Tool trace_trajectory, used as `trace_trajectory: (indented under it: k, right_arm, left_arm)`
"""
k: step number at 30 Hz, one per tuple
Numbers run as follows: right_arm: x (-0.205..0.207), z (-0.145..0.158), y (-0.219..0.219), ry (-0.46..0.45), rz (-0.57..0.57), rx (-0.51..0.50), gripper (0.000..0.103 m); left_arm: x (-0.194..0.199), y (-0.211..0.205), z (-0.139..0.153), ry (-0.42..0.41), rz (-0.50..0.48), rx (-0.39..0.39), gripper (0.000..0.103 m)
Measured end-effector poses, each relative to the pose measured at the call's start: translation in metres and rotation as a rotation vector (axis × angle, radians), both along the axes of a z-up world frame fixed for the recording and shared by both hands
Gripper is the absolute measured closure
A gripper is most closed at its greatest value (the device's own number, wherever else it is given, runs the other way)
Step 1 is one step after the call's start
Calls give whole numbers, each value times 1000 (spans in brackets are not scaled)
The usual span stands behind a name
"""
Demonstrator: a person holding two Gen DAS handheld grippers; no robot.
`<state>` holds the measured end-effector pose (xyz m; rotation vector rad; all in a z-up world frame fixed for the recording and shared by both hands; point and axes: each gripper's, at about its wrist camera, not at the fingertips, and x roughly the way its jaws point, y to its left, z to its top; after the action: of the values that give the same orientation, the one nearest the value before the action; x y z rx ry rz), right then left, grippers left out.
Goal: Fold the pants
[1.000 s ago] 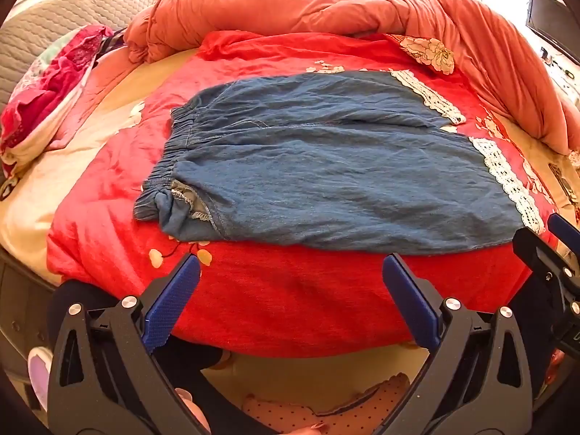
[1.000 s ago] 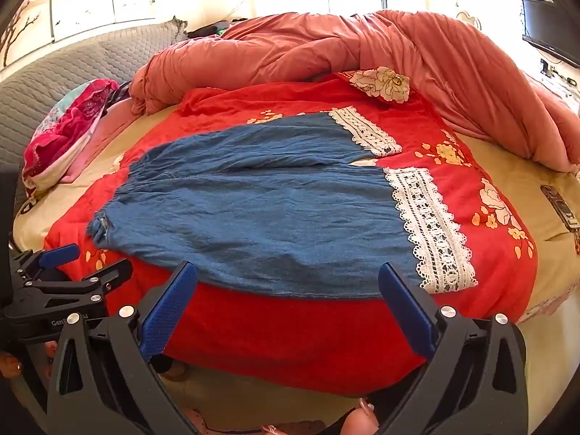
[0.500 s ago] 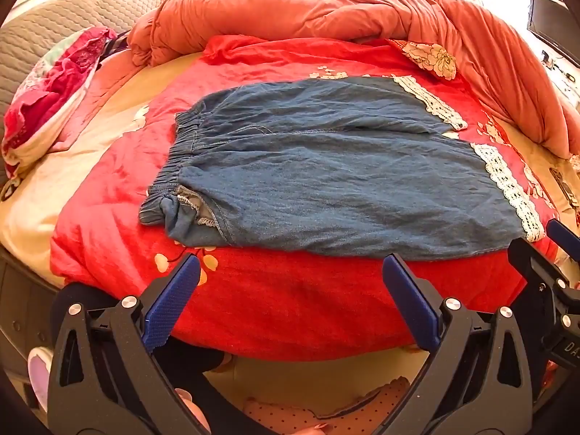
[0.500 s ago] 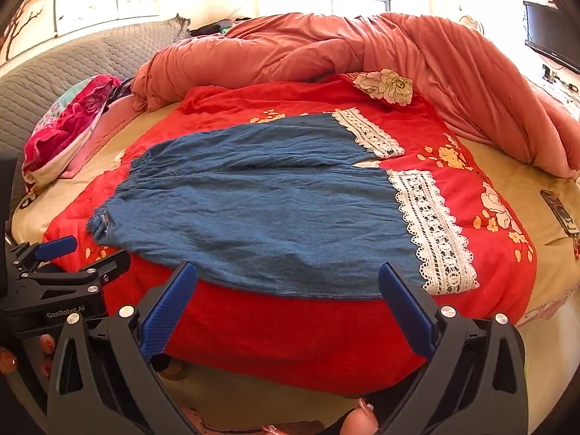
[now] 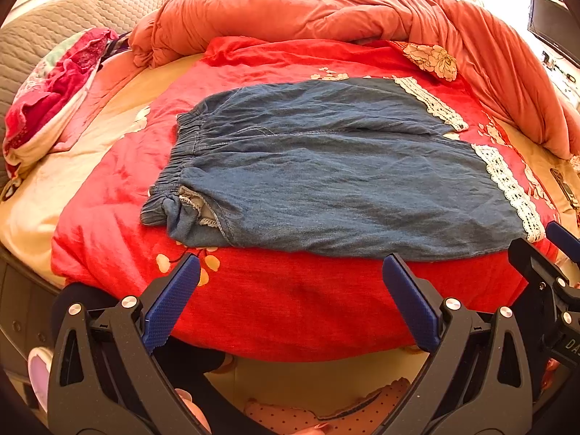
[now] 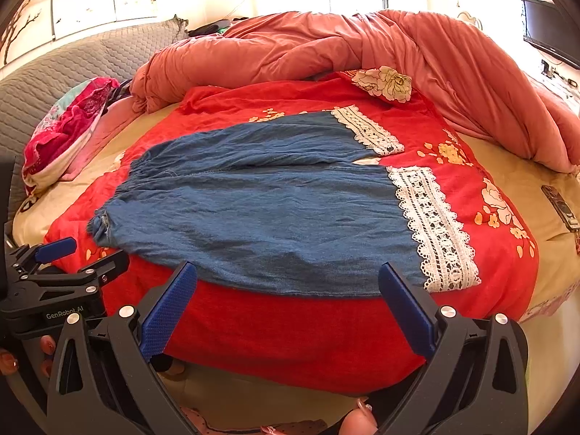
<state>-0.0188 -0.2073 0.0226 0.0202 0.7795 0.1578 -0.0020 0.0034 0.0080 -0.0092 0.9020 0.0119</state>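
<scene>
Blue denim-like cloth pants (image 5: 337, 177) look matt and crinkled, with white openwork lace hems (image 6: 435, 232). The red plush bedspread (image 5: 290, 308) looks fuzzy; the grey quilted headboard (image 6: 72, 72), stitched.

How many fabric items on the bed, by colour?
Blue denim pants: 1
Red floral blanket: 1
Salmon quilt: 1
Pink patterned bundle: 1
Total: 4
</scene>
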Motion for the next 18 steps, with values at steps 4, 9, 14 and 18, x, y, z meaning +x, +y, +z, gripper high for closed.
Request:
trace_trajectory:
  k: [4,9,14,18]
  right_arm:
    - [0,0,0,0,-1,0,4]
    - [0,-1,0,3,-3,0,4]
    - [0,-3,0,10,-5,0,4]
    - [0,-4,1,11,-5,-2,4]
  left_arm:
    - [0,0,0,-3,0,2,8]
    - [-1,1,0,-4,1,4,8]
    - [-1,1,1,-3,4,2,8]
    - [-1,1,0,-4,5,1,8]
